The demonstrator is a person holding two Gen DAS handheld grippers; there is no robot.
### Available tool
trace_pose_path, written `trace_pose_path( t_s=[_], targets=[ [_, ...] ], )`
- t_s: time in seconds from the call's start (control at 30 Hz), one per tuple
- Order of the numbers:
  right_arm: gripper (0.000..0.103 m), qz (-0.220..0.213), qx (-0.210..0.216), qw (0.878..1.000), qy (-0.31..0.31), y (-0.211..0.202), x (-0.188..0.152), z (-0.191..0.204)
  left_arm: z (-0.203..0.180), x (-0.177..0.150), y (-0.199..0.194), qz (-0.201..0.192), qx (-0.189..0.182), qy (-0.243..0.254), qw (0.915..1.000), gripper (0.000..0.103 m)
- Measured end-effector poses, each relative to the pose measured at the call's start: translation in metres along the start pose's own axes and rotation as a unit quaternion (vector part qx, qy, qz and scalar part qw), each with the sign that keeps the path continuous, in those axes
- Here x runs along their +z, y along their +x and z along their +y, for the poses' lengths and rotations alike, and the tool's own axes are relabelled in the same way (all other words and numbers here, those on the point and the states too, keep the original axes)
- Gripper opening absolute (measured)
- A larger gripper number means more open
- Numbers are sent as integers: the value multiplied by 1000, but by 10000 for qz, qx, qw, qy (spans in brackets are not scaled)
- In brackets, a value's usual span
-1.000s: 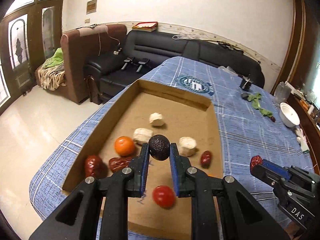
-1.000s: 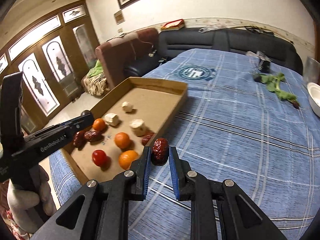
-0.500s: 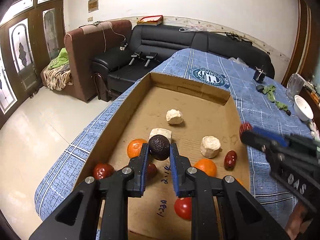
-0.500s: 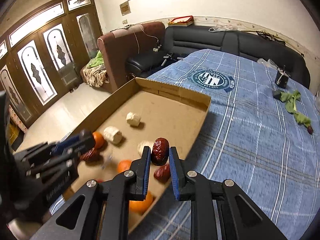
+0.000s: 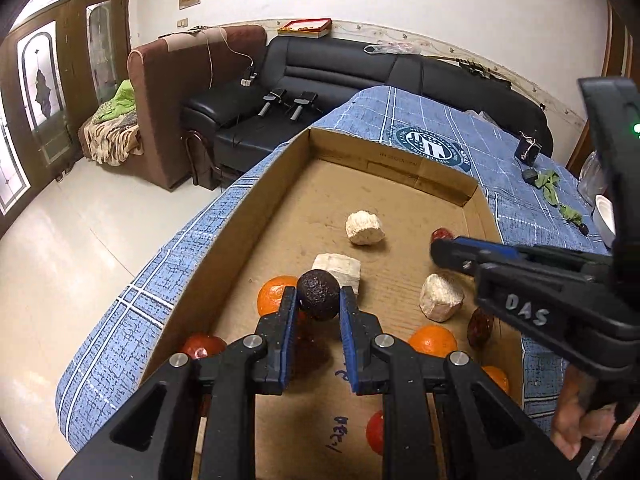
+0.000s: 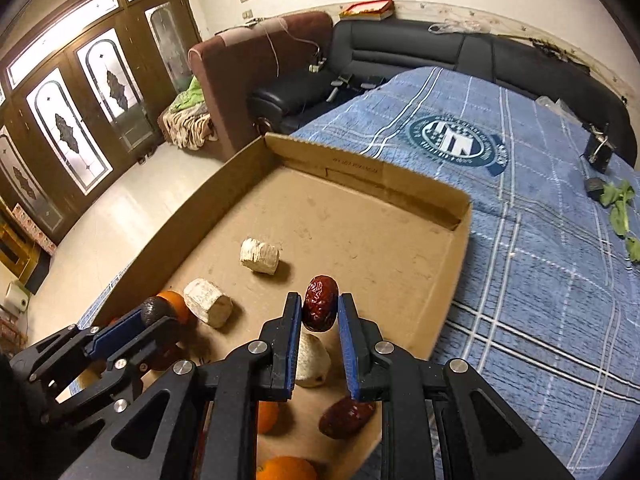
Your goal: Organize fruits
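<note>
My left gripper (image 5: 319, 303) is shut on a dark round wrinkled fruit (image 5: 318, 294), held above the near part of the cardboard tray (image 5: 248, 216). My right gripper (image 6: 319, 307) is shut on a red date (image 6: 319, 303), held over the tray (image 6: 360, 168) near its right side. In the tray lie oranges (image 5: 273, 295), pale chunks (image 5: 364, 228), red dates (image 6: 346, 416) and a small red fruit (image 5: 374, 426). The right gripper shows in the left wrist view (image 5: 440, 245), and the left gripper shows in the right wrist view (image 6: 154, 318).
The tray sits on a blue checked cloth (image 6: 540, 260) over a table. Green leaves (image 6: 618, 204), a small dark clip (image 6: 598, 150) and a white bowl (image 5: 606, 216) lie at the far right. A black sofa (image 5: 360, 76) and brown armchair (image 5: 180, 92) stand beyond.
Both grippers have moved forward over the tray, still holding their fruits. The right gripper has come from over the cloth to above the tray's right side.
</note>
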State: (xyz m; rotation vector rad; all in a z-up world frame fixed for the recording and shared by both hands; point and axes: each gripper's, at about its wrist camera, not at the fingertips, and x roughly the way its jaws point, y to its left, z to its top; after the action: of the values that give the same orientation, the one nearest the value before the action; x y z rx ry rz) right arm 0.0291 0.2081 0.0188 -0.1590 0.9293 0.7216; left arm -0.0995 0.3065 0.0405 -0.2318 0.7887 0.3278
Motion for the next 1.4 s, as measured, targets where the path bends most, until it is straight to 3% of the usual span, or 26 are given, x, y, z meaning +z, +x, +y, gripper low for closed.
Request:
trace_pose_path(
  t_s=[0.1,0.27,0.7,1.0,1.4],
  targets=[
    [22,50,69,10000,42,6,0,1,2,0,-1,6,-43,-40,10000,21],
    [22,53,185,9998,105,6,2,1,4,-1,-7,-71,4,-87,9999,47],
    [23,-366,292,9984,315,-41,-13,-5,-7,-4,-43,-406,233,28,9989,67],
    [28,-751,140,9962,412,-88,-48,-15,-36,-9,-75,-716,283,347,9964,73],
    [29,-937,-30,9917,882,-124,-94,-54,-80,-20,-101,-855,234,714,9935,75]
  ],
)
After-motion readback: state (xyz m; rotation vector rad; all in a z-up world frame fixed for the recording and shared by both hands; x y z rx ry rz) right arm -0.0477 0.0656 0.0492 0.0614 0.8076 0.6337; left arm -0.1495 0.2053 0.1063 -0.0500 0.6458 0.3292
